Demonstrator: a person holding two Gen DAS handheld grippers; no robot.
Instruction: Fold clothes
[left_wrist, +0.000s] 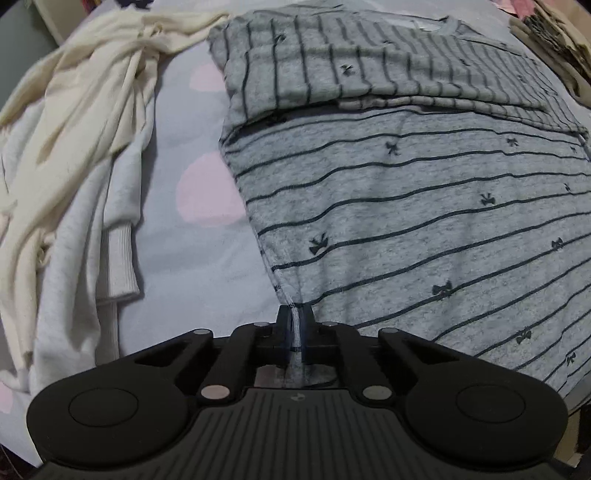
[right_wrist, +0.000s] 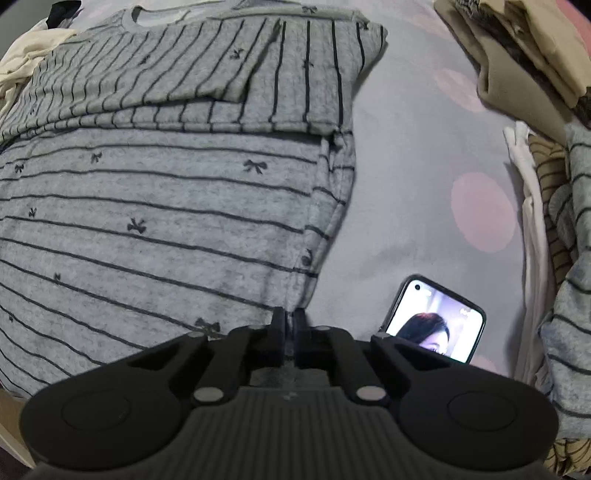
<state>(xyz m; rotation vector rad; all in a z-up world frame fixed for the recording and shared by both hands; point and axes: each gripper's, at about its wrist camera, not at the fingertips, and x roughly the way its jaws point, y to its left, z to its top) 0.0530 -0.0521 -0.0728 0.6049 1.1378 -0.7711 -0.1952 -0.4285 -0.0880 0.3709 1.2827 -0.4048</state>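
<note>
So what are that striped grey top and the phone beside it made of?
The grey top looks like a soft knit, probably cotton jersey: matte, heathered and slightly fuzzy, with printed dark stripes and bows. It creases softly where the right gripper pinches its hem. The phone has a glossy, glass-looking lit screen in a dark rim, plastic or metal; I can't tell which.

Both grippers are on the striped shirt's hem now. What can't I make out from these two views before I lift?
- Left wrist view: striped shirt right part, cut by frame edge.
- Right wrist view: hem corner under right gripper, hidden by its fingers.
- Right wrist view: phone lower corner, hidden by gripper body.
</note>
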